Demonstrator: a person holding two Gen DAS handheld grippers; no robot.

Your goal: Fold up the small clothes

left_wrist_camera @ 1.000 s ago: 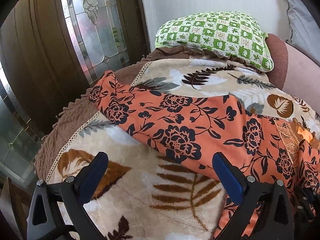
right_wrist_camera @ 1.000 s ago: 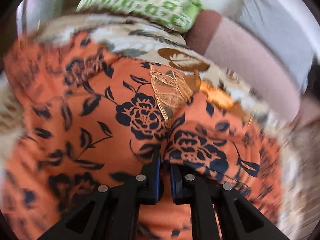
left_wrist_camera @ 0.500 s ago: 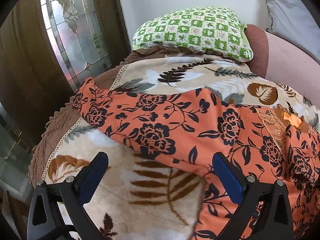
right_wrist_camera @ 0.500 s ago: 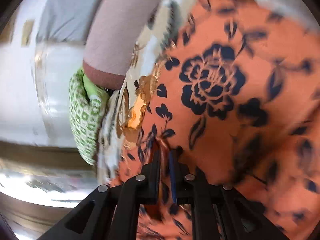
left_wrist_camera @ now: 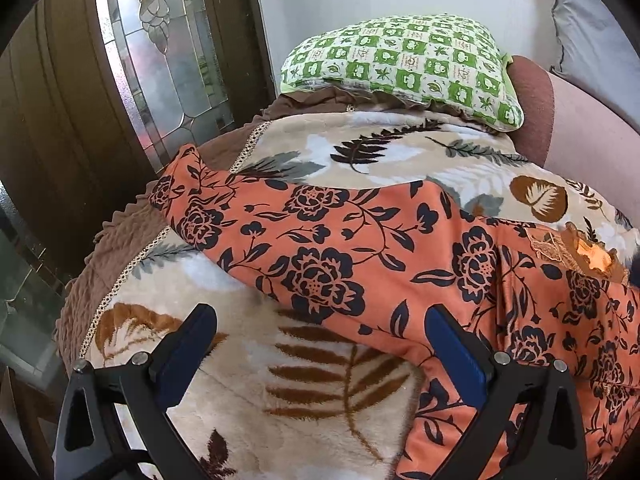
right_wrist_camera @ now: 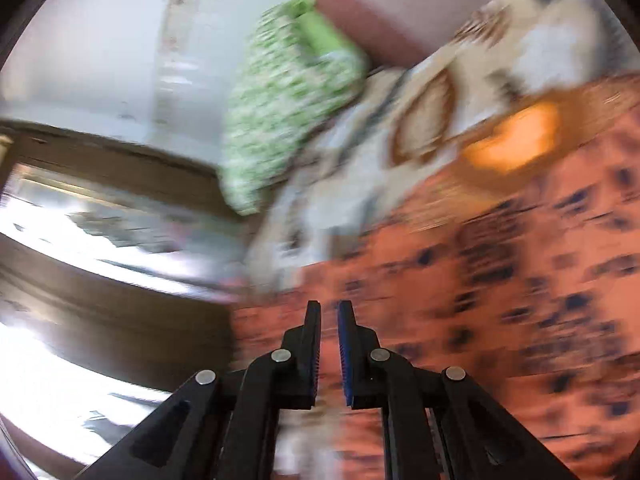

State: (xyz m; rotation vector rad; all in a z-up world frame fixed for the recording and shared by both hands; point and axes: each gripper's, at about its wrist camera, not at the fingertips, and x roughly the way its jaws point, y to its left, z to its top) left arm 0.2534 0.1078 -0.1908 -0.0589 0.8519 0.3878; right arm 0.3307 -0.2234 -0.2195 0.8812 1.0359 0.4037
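orange garment (left_wrist_camera: 360, 256) lies lengthwise — upper-left to lower-right; blanket (left_wrist_camera: 280, 392) beneath

A home bedroom or sitting room: a leaf-print blanket (left_wrist_camera: 320, 380) covers a couch, a green checked pillow (left_wrist_camera: 404, 68) behind it, a leaded-glass door (left_wrist_camera: 168, 60) left of it.

One orange flowered garment (left_wrist_camera: 360, 256) lies on one leaf-print blanket (left_wrist_camera: 312, 392). One green checked pillow (left_wrist_camera: 404, 64) sits at the far end, beside one pink bolster (left_wrist_camera: 576, 120). One brown quilted cover (left_wrist_camera: 116, 248) shows under the blanket's edge. One leaded glass panel (left_wrist_camera: 160, 60) stands at left. Two grippers appear: the left gripper (left_wrist_camera: 320, 336) and the right gripper (right_wrist_camera: 329, 336), each with two fingers.
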